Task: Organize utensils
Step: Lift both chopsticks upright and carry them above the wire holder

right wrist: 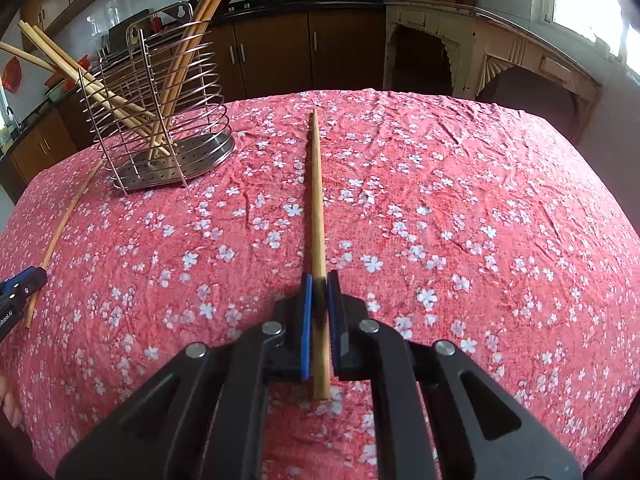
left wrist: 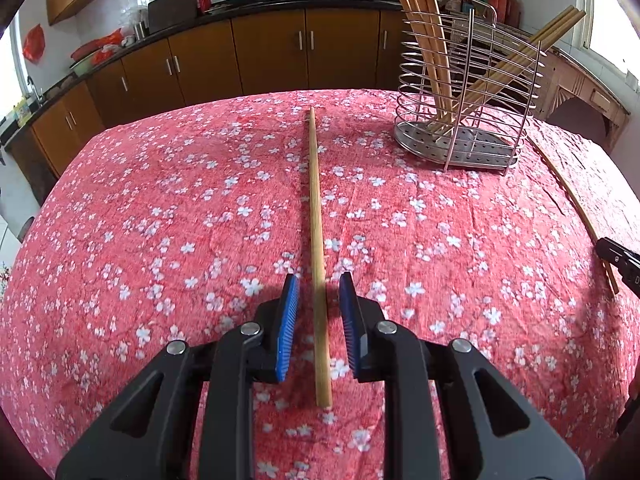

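In the left wrist view a wooden chopstick (left wrist: 316, 240) lies on the red floral tablecloth, running away from me. My left gripper (left wrist: 319, 284) is open, its blue pads on either side of the chopstick's near part without touching it. In the right wrist view my right gripper (right wrist: 319, 282) is shut on a second wooden chopstick (right wrist: 315, 200), which points forward over the cloth. A steel wire utensil holder (left wrist: 468, 92) with several chopsticks stands at the back right; it also shows in the right wrist view (right wrist: 160, 120) at the back left.
The round table (left wrist: 160, 220) is covered by the floral cloth. The right gripper's tip (left wrist: 618, 258) and its chopstick (left wrist: 576, 204) show at the right edge. The left gripper's tip (right wrist: 20, 284) shows in the right view. Brown cabinets (left wrist: 240, 60) stand behind.
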A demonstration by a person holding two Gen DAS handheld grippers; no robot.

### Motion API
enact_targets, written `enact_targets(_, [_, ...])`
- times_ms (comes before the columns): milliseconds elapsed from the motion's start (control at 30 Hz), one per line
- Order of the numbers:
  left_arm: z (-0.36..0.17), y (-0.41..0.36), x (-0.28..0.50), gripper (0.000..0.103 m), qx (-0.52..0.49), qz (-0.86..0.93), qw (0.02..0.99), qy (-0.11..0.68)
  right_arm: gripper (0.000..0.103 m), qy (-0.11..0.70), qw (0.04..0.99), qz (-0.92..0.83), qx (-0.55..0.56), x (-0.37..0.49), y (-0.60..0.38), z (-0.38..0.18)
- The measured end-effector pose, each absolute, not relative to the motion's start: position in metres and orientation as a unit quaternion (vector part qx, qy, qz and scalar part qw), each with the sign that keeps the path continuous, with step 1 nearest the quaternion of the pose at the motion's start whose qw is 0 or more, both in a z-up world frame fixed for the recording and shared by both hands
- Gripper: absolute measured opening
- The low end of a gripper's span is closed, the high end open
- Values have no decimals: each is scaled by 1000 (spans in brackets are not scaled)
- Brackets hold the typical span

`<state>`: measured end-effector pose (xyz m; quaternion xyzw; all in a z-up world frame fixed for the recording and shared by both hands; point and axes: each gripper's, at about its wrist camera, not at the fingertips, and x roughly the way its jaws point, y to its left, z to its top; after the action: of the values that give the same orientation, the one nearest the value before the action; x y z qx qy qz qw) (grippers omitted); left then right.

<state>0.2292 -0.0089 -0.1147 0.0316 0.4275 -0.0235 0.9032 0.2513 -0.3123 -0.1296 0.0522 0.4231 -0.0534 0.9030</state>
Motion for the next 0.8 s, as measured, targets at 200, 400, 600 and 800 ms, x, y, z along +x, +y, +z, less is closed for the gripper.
enact_targets(200, [-113,-10,221,7,32,-27,901,431,8,419,903,-37,87,245,-320,-127])
enact_targets(400, [-86,-1,206,7,11,-46,917,397,8,350,932,-35,88,222,-330,-89])
enact_targets(600, [-32,12,184,7,-28,-66,945,320,8,260,960,-31,102,204,-339,-38])
enact_targets(800, [10,23,180,7,-82,-73,959,261,8,196,974,-23,108,197,-339,-1])
